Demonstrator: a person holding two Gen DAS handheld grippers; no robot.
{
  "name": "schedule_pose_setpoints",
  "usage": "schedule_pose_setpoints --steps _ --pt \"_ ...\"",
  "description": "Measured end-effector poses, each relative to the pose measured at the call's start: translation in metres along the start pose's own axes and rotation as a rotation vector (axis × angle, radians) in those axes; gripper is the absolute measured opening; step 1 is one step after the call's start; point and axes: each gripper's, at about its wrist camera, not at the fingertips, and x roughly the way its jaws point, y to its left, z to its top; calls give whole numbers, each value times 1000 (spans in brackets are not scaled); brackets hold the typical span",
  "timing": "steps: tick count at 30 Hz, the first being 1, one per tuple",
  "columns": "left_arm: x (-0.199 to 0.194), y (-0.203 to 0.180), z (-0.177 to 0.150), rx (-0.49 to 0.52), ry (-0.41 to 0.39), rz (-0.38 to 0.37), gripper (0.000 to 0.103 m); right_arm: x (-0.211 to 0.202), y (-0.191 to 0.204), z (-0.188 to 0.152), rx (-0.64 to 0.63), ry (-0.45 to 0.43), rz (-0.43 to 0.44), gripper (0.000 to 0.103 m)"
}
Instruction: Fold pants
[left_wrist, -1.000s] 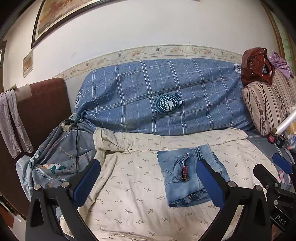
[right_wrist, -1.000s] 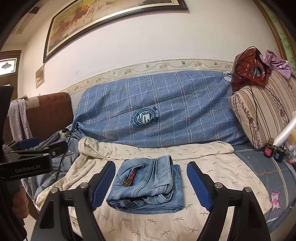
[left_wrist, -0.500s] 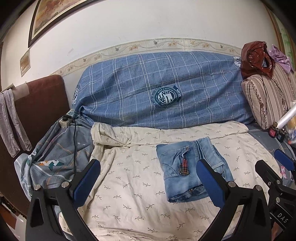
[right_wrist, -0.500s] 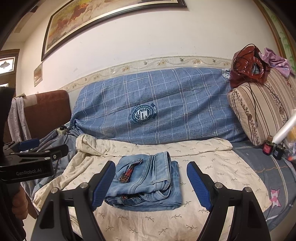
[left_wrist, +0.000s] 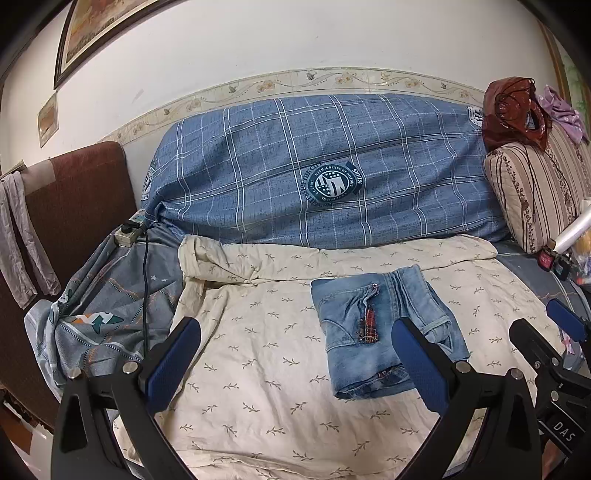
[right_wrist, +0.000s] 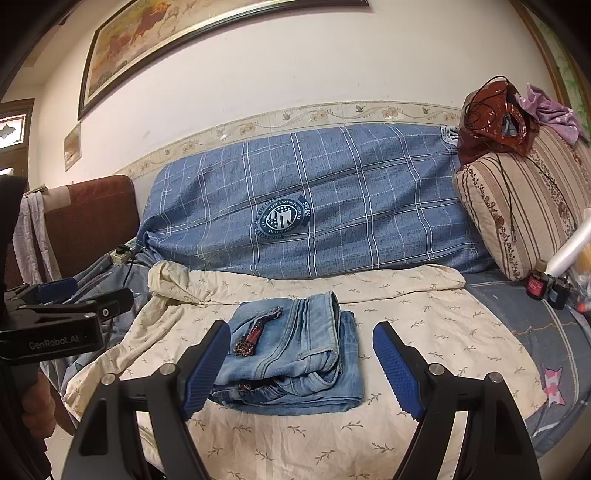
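Light blue jeans (left_wrist: 373, 325) (right_wrist: 295, 354) lie folded into a compact square on a cream leaf-print sheet (left_wrist: 258, 369) (right_wrist: 424, 332) that covers the sofa seat. Both grippers hover short of the bundle and touch nothing. My left gripper (left_wrist: 295, 354) is open, its blue pads wide apart; its right finger overlaps the jeans' right part in the picture. My right gripper (right_wrist: 303, 358) is open too, its pads framing the jeans from the near side. In the right wrist view the left gripper (right_wrist: 70, 299) shows at the far left, held by a hand.
A blue plaid cover (left_wrist: 332, 177) drapes the sofa back. A striped cushion (left_wrist: 535, 192) with a red bag (left_wrist: 513, 110) on top stands at right. A grey patterned cloth (left_wrist: 103, 317) and a power strip (left_wrist: 129, 232) with its cord lie at left. Small bottles (right_wrist: 546, 288) sit at the right.
Both views have tilted slightly downward, so the sofa back and jeans sit a bit higher in frame. The jeans have not moved and both grippers stay open.
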Motion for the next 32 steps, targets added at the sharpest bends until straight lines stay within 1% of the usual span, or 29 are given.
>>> schedule_pose_setpoints --steps 19,23,27,29,32 --pt "6 -2 -2 6 3 -10 103 6 5 -1 -12 7 1 82" --pt "3 1 -1 -2 -10 -36 103 3 9 2 -25 -1 -2 82" --pt "1 5 -2 -9 -51 -80 103 5 13 2 -27 3 17 82" --pt "6 6 -1 -16 -38 -83 103 9 16 1 -43 7 18 82" --pt "28 16 0 -75 5 -85 103 14 12 2 -67 3 4 82"
